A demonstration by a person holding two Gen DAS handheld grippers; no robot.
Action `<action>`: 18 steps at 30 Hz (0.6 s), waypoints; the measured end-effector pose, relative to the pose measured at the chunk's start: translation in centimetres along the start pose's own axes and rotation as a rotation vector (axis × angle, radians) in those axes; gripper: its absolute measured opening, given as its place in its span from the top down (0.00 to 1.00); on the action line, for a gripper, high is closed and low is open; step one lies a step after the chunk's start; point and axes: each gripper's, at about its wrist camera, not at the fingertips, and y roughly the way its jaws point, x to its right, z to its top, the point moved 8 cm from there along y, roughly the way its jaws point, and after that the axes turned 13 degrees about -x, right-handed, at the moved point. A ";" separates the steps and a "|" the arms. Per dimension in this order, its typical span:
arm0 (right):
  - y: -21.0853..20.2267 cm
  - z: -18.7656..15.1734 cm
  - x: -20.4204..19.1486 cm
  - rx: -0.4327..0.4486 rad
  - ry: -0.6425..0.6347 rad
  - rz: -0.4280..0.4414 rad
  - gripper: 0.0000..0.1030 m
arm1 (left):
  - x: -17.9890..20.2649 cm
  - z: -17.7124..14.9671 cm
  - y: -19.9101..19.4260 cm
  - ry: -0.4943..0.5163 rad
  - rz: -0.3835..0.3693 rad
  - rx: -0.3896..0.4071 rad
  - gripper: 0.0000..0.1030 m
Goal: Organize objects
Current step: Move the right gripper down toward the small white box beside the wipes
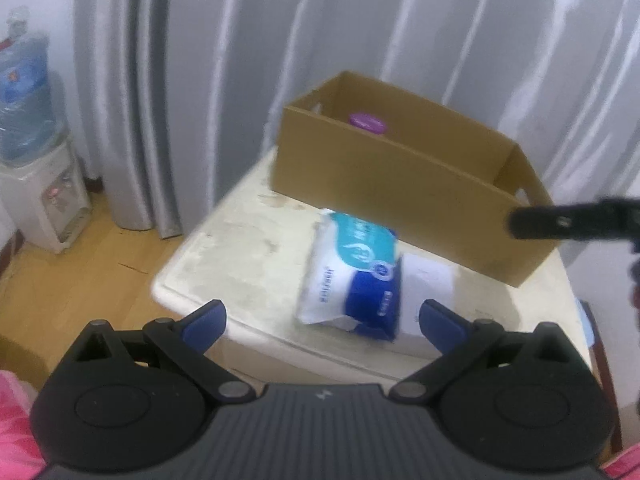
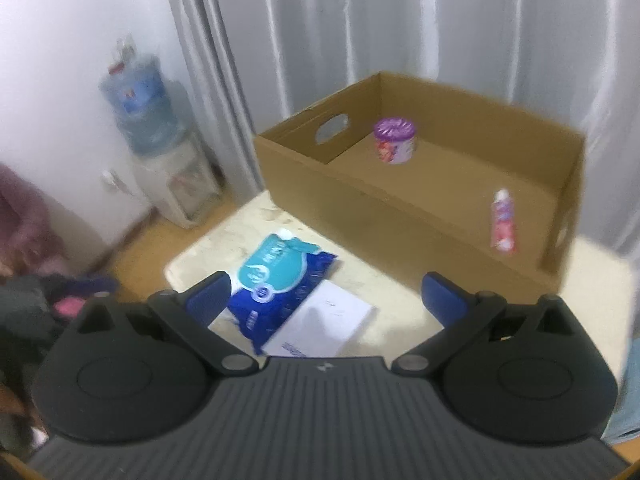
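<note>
A brown cardboard box (image 1: 400, 184) (image 2: 404, 208) stands at the back of a cream table (image 1: 240, 256) (image 2: 400, 292). Inside it are a purple-lidded jar (image 2: 395, 142), whose lid shows in the left wrist view (image 1: 367, 122), and a pink tube (image 2: 503, 220). A blue and teal tissue pack (image 1: 354, 276) (image 2: 276, 284) lies in front of the box, partly on a white booklet (image 1: 426, 292) (image 2: 324, 320). My left gripper (image 1: 322, 322) is open and empty, just short of the pack. My right gripper (image 2: 326, 294) is open and empty above the booklet; one of its fingers (image 1: 560, 222) reaches in at the right edge of the left wrist view.
A water dispenser (image 1: 36, 152) (image 2: 160, 152) stands on the wooden floor (image 1: 80, 264) at the left by grey curtains (image 1: 192, 80). Pink fabric (image 1: 16, 420) lies at the lower left. Clothes (image 2: 36, 280) are piled left of the table.
</note>
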 end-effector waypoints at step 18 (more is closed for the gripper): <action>8.7 1.9 2.3 -0.143 0.010 0.152 0.10 | 6.5 -1.8 6.7 0.133 -0.081 -0.189 0.12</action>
